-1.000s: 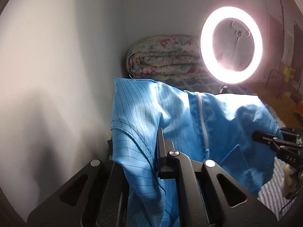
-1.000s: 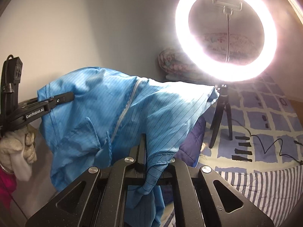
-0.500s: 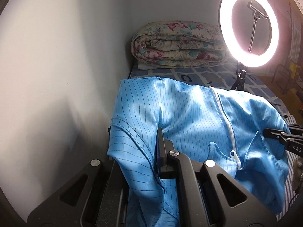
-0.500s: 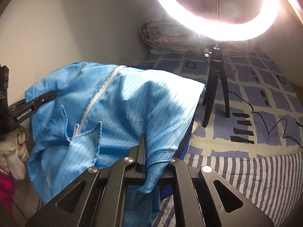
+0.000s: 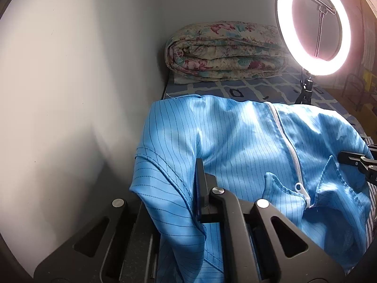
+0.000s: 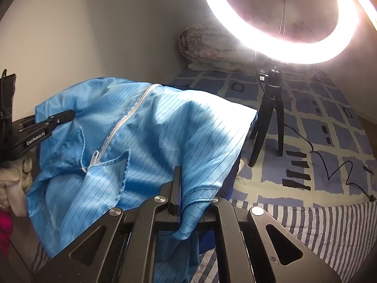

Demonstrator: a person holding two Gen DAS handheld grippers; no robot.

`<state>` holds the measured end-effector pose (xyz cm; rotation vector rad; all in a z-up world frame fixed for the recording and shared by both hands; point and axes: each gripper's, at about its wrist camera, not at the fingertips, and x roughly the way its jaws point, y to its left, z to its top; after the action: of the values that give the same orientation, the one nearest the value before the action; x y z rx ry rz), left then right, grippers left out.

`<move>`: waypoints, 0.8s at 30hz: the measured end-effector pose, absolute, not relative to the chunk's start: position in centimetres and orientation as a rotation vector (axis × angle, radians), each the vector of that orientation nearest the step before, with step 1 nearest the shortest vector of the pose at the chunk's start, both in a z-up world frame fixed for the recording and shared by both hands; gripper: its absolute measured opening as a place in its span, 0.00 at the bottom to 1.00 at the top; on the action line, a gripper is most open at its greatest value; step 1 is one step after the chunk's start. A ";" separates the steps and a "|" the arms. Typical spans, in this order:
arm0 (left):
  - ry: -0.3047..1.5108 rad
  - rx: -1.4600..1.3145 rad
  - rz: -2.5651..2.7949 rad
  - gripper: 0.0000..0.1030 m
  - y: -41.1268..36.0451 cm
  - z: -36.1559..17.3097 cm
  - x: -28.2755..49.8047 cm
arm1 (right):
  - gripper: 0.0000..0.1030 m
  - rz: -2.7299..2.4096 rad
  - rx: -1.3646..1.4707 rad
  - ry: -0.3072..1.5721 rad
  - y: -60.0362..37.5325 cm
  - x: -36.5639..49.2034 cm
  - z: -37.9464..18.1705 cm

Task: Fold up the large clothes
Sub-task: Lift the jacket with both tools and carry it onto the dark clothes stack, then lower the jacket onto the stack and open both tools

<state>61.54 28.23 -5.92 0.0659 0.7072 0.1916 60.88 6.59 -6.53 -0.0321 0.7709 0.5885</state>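
Both tools have come down since the earlier frames: the ring light point(image 5: 313, 24), which sat level with the cloth then, now stands higher in each view, and more of the patterned bed point(image 6: 313, 118) shows beyond the garment. The blue pinstriped garment point(image 5: 235, 141) has sunk with them and hangs spread between the two tools, above the bed, its white zipper point(image 5: 291, 151) running down the front and the collar flaps lying open near the zipper pull.

In the left wrist view, the left tool point(image 5: 200, 188) is clamped tight on a fold of the garment's shoulder seam, with cloth draping over its left finger and down between the arms of the frame. In the right wrist view, the right tool point(image 6: 179, 193) is likewise closed on the cloth, pinching a hemmed edge whose end pokes out below the jaws.

Each tool shows at the edge of the other's view, gripping the far side of the garment. A pale gloved hand point(image 6: 14, 176) sits beneath the left tool in the right wrist view.

A folded floral quilt point(image 5: 223, 52) lies at the head of the bed against the wall point(image 5: 70, 94). The ring light stands on a small black tripod point(image 6: 268, 127) on the bed, with a thin black cable point(image 6: 329, 162) trailing across the bedspread.
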 end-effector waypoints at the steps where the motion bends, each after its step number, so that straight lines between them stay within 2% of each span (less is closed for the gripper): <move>1: 0.707 0.067 0.193 0.05 28.2 -5.9 61.5 | 0.04 0.589 -0.033 0.770 6.5 61.0 -6.7; 5: 0.710 0.092 0.203 0.08 28.0 -5.9 61.7 | 0.04 0.589 -0.034 0.770 6.6 61.0 -6.7; 7: 0.711 0.097 0.217 0.16 28.1 -5.8 61.7 | 0.04 0.587 -0.040 0.768 6.6 60.9 -6.6; 12: 0.712 0.120 0.260 0.28 28.3 -5.7 61.4 | 0.06 0.572 -0.055 0.755 6.5 60.7 -6.6; 14: 0.707 0.143 0.292 0.41 28.3 -5.6 61.2 | 0.13 0.559 -0.056 0.748 6.3 60.6 -6.5; 16: 0.699 0.156 0.322 0.58 28.4 -5.4 60.9 | 0.17 0.547 -0.063 0.738 6.2 60.4 -6.4; 18: 0.694 0.155 0.339 0.60 28.6 -5.2 60.5 | 0.27 0.530 -0.083 0.738 6.1 60.2 -6.3; 19: 0.693 0.152 0.345 0.60 28.7 -5.1 60.3 | 0.39 0.513 -0.092 0.732 6.0 60.0 -6.3; 20: 0.691 0.152 0.349 0.60 28.8 -4.9 60.0 | 0.46 0.504 -0.094 0.725 5.9 59.9 -6.2; 24: 0.683 0.156 0.368 0.61 28.8 -4.2 58.9 | 0.48 0.475 -0.079 0.709 4.9 59.3 -5.6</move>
<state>58.89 28.75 -4.22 0.1557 0.6829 0.3680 59.31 4.90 -5.64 -0.0790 0.7092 0.4754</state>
